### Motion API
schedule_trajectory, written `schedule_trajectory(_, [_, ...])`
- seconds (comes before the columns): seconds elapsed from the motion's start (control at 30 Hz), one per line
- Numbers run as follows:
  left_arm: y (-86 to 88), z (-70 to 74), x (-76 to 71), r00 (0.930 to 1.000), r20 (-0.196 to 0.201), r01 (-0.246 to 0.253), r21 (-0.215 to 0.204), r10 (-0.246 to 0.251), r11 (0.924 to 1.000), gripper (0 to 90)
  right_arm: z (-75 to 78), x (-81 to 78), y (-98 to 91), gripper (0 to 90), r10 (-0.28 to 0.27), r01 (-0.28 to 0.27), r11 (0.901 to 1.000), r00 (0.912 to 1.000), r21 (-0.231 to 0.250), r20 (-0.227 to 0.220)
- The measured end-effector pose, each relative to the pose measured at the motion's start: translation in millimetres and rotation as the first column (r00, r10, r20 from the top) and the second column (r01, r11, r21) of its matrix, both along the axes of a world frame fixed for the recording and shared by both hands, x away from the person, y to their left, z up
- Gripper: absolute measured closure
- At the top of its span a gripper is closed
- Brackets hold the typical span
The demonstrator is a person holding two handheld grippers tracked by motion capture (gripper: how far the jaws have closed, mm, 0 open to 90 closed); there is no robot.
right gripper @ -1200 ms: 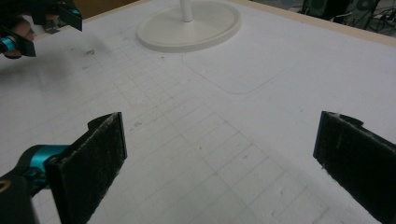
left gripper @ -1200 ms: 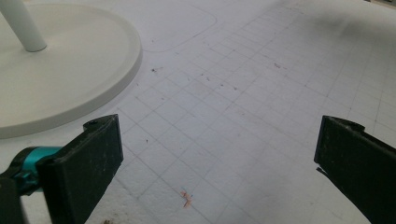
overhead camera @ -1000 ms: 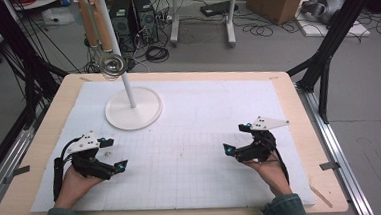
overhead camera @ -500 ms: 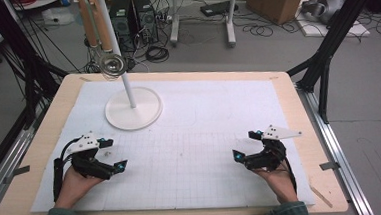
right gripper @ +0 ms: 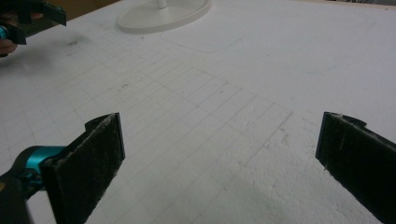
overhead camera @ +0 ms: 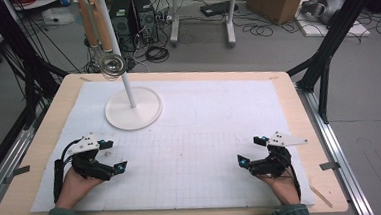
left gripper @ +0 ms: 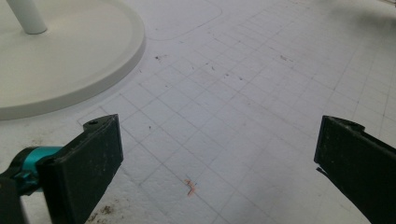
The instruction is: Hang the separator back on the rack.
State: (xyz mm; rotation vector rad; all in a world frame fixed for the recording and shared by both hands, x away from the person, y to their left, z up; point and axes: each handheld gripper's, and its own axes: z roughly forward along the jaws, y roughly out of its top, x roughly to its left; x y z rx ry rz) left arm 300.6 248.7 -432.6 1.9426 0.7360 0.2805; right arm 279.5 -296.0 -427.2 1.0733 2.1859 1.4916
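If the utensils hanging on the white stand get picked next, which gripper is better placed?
Probably left. The left gripper rests open just below the stand's base, under the hanging utensils; the right gripper sits across the mat.

Two hands reach in from the desk's near edge, each holding tongs. The left tongs (overhead camera: 110, 156) sit near the near-left corner, jaws spread wide and empty. The right tongs (overhead camera: 253, 150) sit near the near-right corner, jaws also wide apart and empty, pointing inward.
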Motion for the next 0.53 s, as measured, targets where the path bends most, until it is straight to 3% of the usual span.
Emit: schedule_trajectory(0.53, [-1.5,-1.6,-1.2,1.0,0.0,0.007,0.003,-0.007,1.0,1.7,-5.8,-6.2,-3.9,0.3,-0.011,0.011,0.9999,0.9999,0.001,-0.002])
